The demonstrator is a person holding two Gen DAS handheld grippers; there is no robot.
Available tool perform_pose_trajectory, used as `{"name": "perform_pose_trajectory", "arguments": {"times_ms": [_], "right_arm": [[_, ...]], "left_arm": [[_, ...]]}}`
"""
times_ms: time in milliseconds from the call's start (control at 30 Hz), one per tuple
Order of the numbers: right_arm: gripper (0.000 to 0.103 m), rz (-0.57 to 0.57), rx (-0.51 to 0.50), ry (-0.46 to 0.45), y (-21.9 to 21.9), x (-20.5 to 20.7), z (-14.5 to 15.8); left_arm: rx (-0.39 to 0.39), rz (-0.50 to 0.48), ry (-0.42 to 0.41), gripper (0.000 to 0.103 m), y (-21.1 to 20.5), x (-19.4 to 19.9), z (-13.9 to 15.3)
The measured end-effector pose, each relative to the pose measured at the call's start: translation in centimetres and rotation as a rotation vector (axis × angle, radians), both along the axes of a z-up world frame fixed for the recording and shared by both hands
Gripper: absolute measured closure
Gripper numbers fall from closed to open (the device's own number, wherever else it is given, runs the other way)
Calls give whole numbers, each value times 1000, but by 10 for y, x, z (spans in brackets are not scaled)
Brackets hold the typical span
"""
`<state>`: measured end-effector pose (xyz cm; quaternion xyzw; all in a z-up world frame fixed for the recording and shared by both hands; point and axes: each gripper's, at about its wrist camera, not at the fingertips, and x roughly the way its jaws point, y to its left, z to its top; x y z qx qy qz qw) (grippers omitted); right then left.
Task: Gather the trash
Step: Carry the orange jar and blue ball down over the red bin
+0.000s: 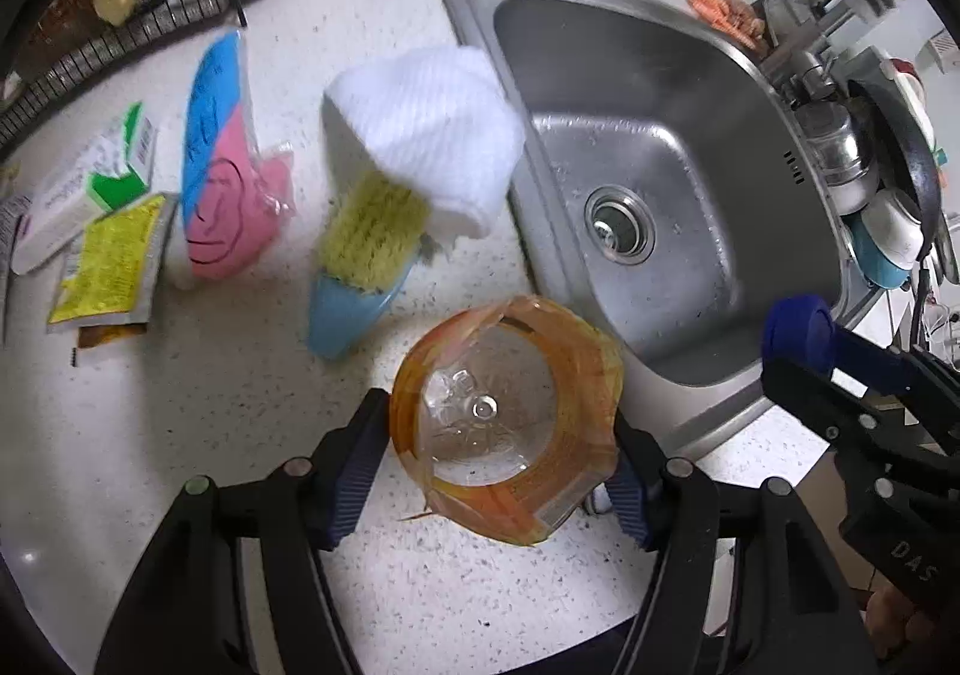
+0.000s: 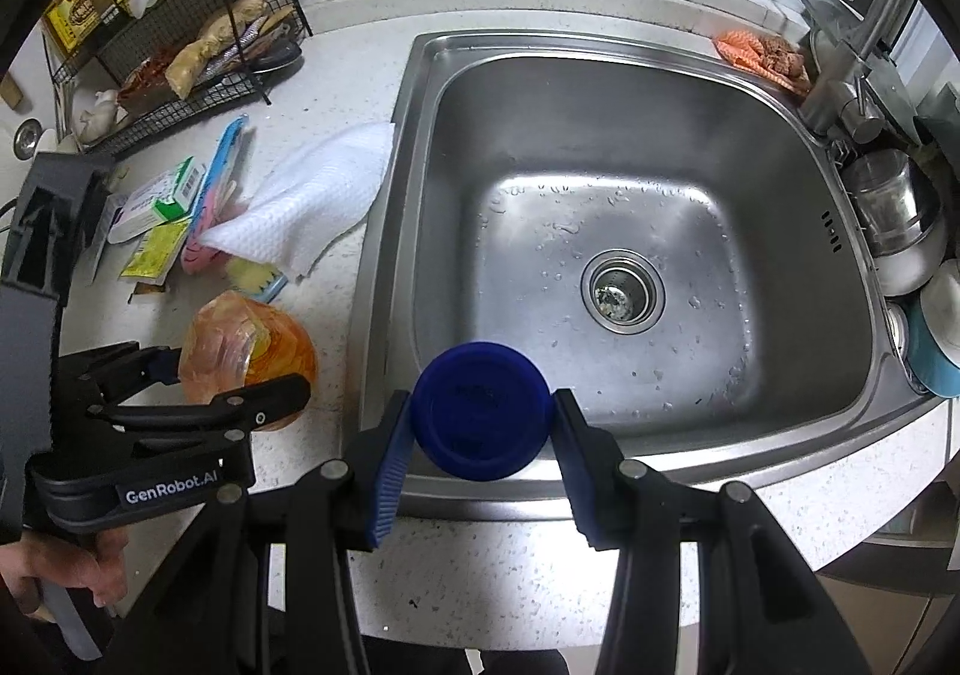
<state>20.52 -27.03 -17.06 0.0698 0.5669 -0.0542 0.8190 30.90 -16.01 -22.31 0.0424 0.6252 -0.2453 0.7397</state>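
My left gripper (image 1: 501, 453) is shut on a crumpled clear plastic bottle with an orange label (image 1: 504, 423), held bottom-forward above the white speckled counter (image 1: 180, 435) beside the sink. The bottle also shows in the right wrist view (image 2: 246, 357), with the left gripper (image 2: 198, 393) around it. My right gripper (image 2: 480, 429) is shut on a dark blue round cap (image 2: 483, 411), held over the front rim of the steel sink (image 2: 390, 231). The cap also shows in the left wrist view (image 1: 798, 330).
On the counter left of the sink lie a white cloth (image 1: 426, 129), a yellow-bristled blue brush (image 1: 360, 267), a pink and blue packet (image 1: 219, 159), a yellow sachet (image 1: 111, 267) and a green and white box (image 1: 90, 183). A wire rack (image 2: 198, 51) stands behind. Dishes (image 2: 900, 231) crowd the sink's right side.
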Motion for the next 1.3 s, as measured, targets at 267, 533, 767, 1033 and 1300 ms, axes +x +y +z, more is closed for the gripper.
{"name": "perform_pose_trajectory", "arguments": {"times_ms": [267, 533, 767, 1033, 1300], "right_arm": [[60, 9, 3, -84, -5, -32, 31], [60, 35, 1, -169, -24, -89, 61], [60, 58, 0, -195, -50, -154, 73], [60, 106, 7, -206, -78, -220, 76], [60, 73, 19, -167, -95, -263, 62]], "left_arm": [[-26, -20, -131, 39, -2, -38, 52], [-36, -24, -232, 39, -27, -107, 100], [-36, 12, -293, 39, -49, -181, 125], [-31, 51, -307, 39, -83, -263, 129], [-11, 17, -237, 39, -115, -310, 103]]}}
